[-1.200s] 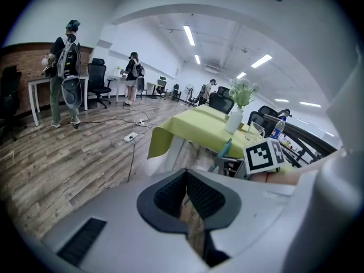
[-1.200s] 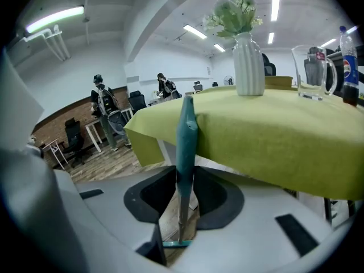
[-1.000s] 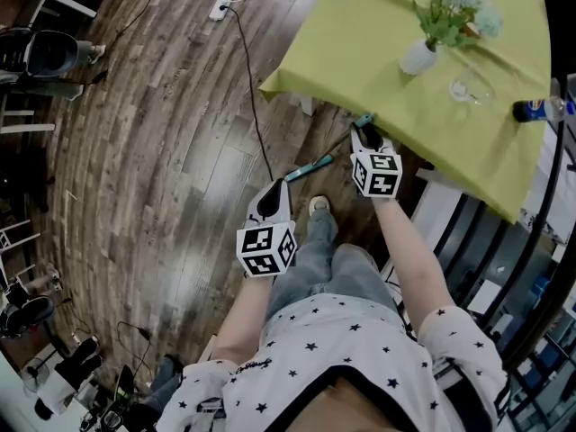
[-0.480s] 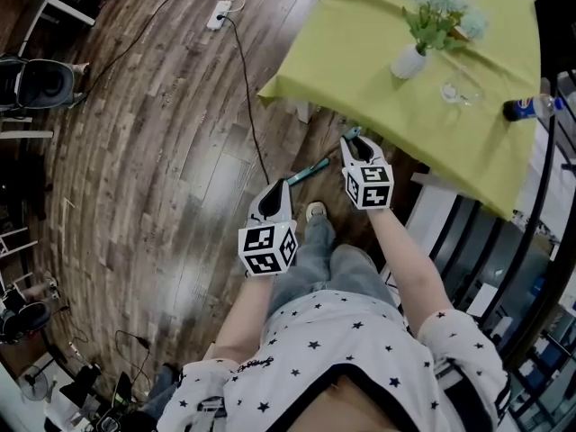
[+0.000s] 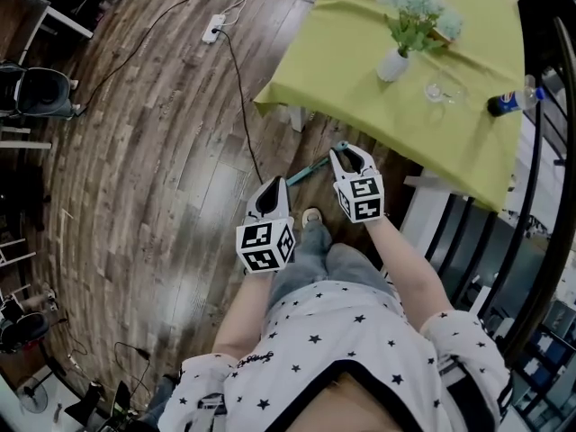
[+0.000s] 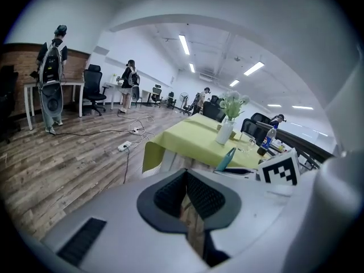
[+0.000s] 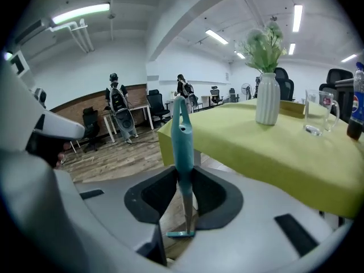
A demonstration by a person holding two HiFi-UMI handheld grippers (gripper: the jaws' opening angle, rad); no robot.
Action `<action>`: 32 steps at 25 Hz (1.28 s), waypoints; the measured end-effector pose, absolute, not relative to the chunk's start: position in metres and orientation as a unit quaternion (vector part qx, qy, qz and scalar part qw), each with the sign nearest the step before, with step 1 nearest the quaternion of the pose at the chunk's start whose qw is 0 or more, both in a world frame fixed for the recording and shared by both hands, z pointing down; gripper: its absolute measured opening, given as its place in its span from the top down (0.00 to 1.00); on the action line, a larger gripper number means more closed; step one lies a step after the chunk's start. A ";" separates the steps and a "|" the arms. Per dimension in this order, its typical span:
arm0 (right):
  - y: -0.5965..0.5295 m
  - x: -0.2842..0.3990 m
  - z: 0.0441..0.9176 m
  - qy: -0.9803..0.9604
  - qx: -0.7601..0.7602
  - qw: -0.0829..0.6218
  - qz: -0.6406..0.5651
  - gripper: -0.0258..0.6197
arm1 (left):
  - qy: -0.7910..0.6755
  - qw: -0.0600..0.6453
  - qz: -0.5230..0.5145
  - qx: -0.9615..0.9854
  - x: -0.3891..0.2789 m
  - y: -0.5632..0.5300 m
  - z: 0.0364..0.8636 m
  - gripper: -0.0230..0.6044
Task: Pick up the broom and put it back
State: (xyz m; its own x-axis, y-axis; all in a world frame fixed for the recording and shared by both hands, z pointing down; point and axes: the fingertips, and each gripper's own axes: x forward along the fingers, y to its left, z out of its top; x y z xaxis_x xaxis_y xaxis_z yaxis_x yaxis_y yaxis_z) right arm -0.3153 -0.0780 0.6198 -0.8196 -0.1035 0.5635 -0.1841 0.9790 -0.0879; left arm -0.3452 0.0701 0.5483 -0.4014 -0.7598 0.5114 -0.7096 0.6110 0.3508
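The broom (image 7: 183,135) has a teal handle with a loop at its top and a thin grey rod below. It stands nearly upright at the centre of the right gripper view, where the right claw (image 7: 183,180) is clenched on it. The left claw (image 6: 186,197) is closed on nothing. The floor (image 5: 153,151) is dark wood planks. At upper right is a bench (image 5: 360,52) under a yellow-green cloth.

Left gripper (image 5: 268,190): centre of frame, pointing up-frame, jaws together, nothing between.
Right gripper (image 5: 347,154): right of centre, slightly higher in frame, jaws clamped on broom handle (image 7: 183,144).
Left forearm (image 5: 241,318): bare, stretched forward.
Right forearm (image 5: 409,273): bare, stretched forward.
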 end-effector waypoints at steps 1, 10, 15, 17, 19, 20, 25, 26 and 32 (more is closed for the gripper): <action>-0.078 -0.314 0.616 -0.952 0.075 0.288 0.064 0.84 | -0.836 0.324 -0.038 0.441 -0.344 0.070 0.546 0.94; -0.082 -0.303 0.574 -0.961 0.082 0.262 0.043 0.84 | -0.834 0.310 -0.034 0.456 -0.329 0.065 0.525 0.94; -0.085 -0.295 0.555 -0.962 0.085 0.255 0.041 0.84 | -0.829 0.303 -0.030 0.469 -0.324 0.058 0.516 0.94; -0.082 -0.291 0.548 -0.963 0.087 0.254 0.040 0.84 | -0.827 0.300 -0.027 0.475 -0.322 0.057 0.512 0.94; -0.081 -0.286 0.542 -0.963 0.088 0.252 0.038 0.84 | -0.824 0.299 -0.024 0.481 -0.320 0.054 0.507 0.94; -0.081 -0.283 0.539 -0.963 0.089 0.251 0.037 0.84 | -0.822 0.298 -0.023 0.485 -0.319 0.052 0.506 0.94; -0.084 -0.270 0.525 -0.963 0.099 0.247 0.035 0.84 | -0.813 0.289 -0.014 0.505 -0.312 0.039 0.496 0.94; -0.086 -0.268 0.522 -0.963 0.102 0.245 0.035 0.84 | -0.812 0.287 -0.012 0.508 -0.311 0.036 0.494 0.94; -0.095 -0.244 0.508 -0.962 0.129 0.238 0.037 0.84 | -0.803 0.274 -0.007 0.530 -0.303 0.020 0.482 0.94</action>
State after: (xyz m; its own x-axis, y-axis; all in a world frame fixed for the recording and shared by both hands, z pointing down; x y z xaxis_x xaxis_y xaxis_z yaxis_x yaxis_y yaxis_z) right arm -0.2444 -0.0954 0.5079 -0.8533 -0.2305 0.4676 -0.2661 0.9639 -0.0104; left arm -0.3030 0.0198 0.4817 -0.2892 -0.8544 0.4317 -0.8463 0.4389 0.3018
